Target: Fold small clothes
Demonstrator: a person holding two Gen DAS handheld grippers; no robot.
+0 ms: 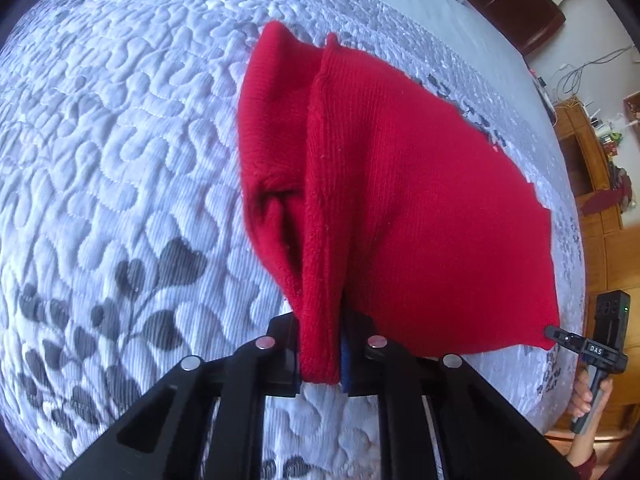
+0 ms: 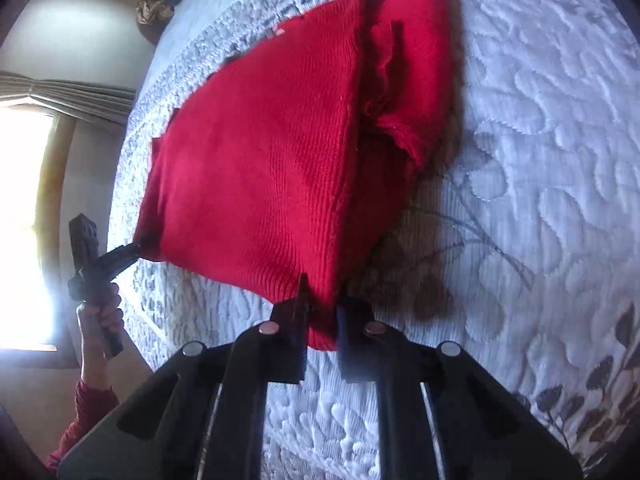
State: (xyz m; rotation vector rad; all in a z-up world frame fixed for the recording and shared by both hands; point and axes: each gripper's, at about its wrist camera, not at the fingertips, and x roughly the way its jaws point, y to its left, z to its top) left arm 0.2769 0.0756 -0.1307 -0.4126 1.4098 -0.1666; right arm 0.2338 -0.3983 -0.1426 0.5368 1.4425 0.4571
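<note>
The red knit garment (image 1: 400, 200) lies half lifted on the quilted bed (image 1: 120, 140), its near edge stretched between two corners. The left gripper (image 1: 320, 360) pinches one near corner and the right gripper (image 2: 320, 328) the other, both closed tight on cloth. The rest reaches away toward the far side, so I judge the fold goes forward.

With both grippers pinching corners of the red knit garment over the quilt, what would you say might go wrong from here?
1. The left gripper clamps a thick bunched fold of the red knit garment, while the right gripper bites only a small corner; that corner might slip out when lifted.
2. A loose flap sags on the quilt and could drag or crease, spoiling the fold.
</note>
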